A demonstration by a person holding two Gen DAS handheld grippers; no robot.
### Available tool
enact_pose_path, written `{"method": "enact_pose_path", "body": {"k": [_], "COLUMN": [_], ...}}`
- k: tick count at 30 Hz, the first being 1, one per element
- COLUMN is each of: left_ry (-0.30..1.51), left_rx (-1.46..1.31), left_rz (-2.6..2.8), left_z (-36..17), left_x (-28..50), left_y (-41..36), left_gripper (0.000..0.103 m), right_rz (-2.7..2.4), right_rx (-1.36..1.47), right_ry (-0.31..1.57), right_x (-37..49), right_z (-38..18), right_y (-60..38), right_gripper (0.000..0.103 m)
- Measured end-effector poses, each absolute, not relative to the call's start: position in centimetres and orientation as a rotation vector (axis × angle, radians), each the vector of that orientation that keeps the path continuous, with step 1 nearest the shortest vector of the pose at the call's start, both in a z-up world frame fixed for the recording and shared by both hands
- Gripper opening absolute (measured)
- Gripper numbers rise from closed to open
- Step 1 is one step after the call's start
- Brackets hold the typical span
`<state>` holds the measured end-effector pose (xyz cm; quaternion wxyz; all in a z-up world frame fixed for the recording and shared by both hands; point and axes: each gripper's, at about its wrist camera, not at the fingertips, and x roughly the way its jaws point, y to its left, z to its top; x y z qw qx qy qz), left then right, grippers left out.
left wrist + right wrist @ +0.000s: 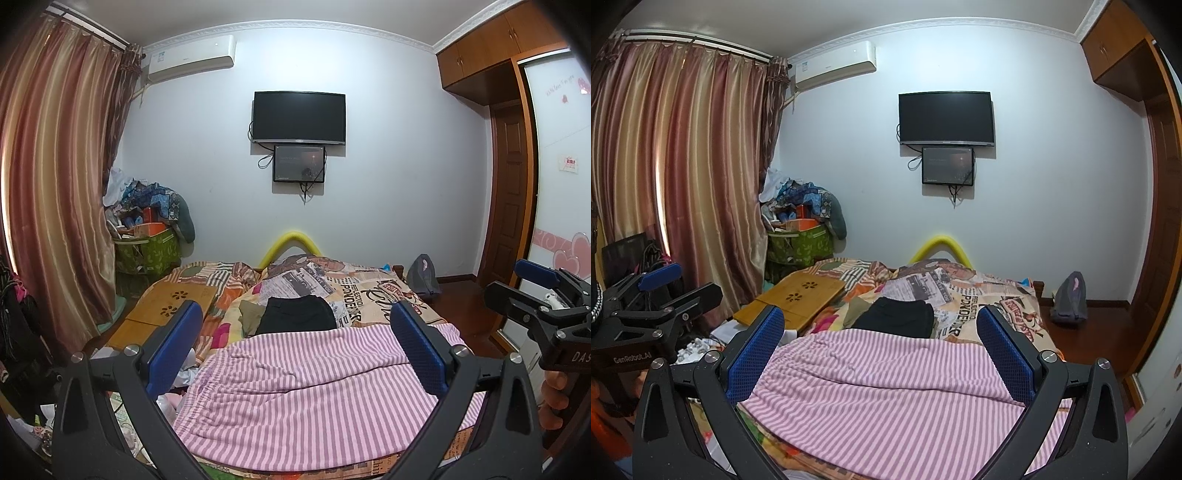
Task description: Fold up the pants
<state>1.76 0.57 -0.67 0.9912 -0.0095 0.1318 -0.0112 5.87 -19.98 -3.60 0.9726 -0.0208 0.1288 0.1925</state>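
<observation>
Bedroom, viewed along a bed (369, 295) covered by a patchwork-print quilt bearing newspaper-style lettering. The pink-and-white striped pants (314, 387) lie spread flat across the near end of the bed, elastic waistband toward its left side. Just beyond the pants on the quilt sits a black garment (297, 314), apparently folded, with an olive cloth (251, 314) touching its left edge. A bamboo lap tray (798, 299) with flower cut-outs rests on the bed's left side. A yellow foam tube (290, 243) arches at the far end of the bed. On the white wall beyond the bed hang a dark television (299, 117), a smaller screen (299, 163) directly beneath it, and an air conditioner (190, 59) up to the left. Striped curtains (55, 177) and an overfilled green storage box (147, 251) stand left of the bed; a wooden wardrobe (491, 48) and a door stand right. The left gripper (295, 347) hovers above the pants, jaws spread wide, holding nothing. The right gripper (881, 347) likewise, fully parted and empty.
</observation>
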Motion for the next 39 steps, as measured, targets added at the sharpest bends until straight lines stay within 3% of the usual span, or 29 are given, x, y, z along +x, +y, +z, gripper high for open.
{"method": "enact_pose_path", "body": {"k": [39], "left_ry": [0.268], "left_rx": [-0.026], "left_rz": [-0.03], "left_z": [-0.86], "left_x": [2.35], "left_y": [0.64], "left_gripper": [0.103], "right_rz": [0.39], "right_rx": [-0.031], "right_ry": [0.28], "right_x": [6.65], "right_z": [-3.69], "right_y": [-19.5], "right_gripper": [0.103]}}
